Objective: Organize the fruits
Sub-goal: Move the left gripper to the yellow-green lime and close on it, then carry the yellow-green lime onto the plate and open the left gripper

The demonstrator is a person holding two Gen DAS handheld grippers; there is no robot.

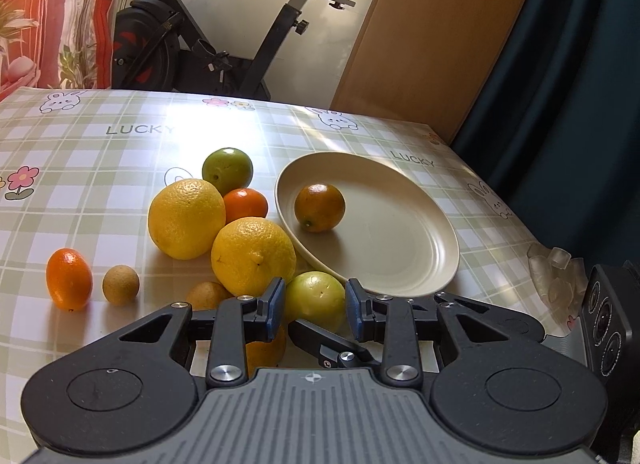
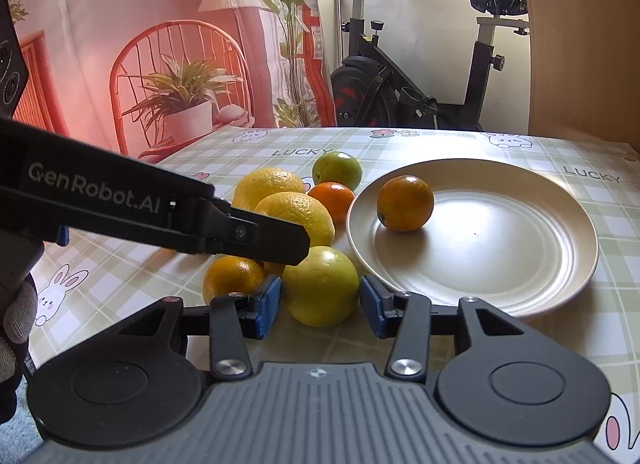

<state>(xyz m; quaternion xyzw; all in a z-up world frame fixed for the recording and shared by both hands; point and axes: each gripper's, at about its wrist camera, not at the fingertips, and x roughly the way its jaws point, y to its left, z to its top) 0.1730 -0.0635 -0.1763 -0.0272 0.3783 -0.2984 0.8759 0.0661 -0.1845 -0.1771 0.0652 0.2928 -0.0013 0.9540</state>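
Observation:
A yellow-green fruit (image 2: 320,288) rests on the checked tablecloth by the near rim of the cream plate (image 2: 500,264). My right gripper (image 2: 320,306) is open, its blue pads flanking the fruit without clearly pressing it. My left gripper (image 1: 315,306) hangs just above the same fruit (image 1: 316,296), open only narrowly and holding nothing. Seen side-on, the left gripper (image 2: 294,250) comes in from the left. One orange (image 1: 319,207) lies on the plate (image 1: 400,264). Two lemons (image 1: 186,217) (image 1: 252,256), a green fruit (image 1: 227,169) and a tangerine (image 1: 245,204) cluster left of it.
A kumquat (image 1: 69,278) and two small brown fruits (image 1: 121,284) lie at the left; another orange (image 2: 232,278) sits under the left gripper. Clear plastic pieces (image 1: 554,268) lie at the table's right edge. An exercise bike (image 2: 400,75) and a wooden panel (image 1: 432,35) stand behind.

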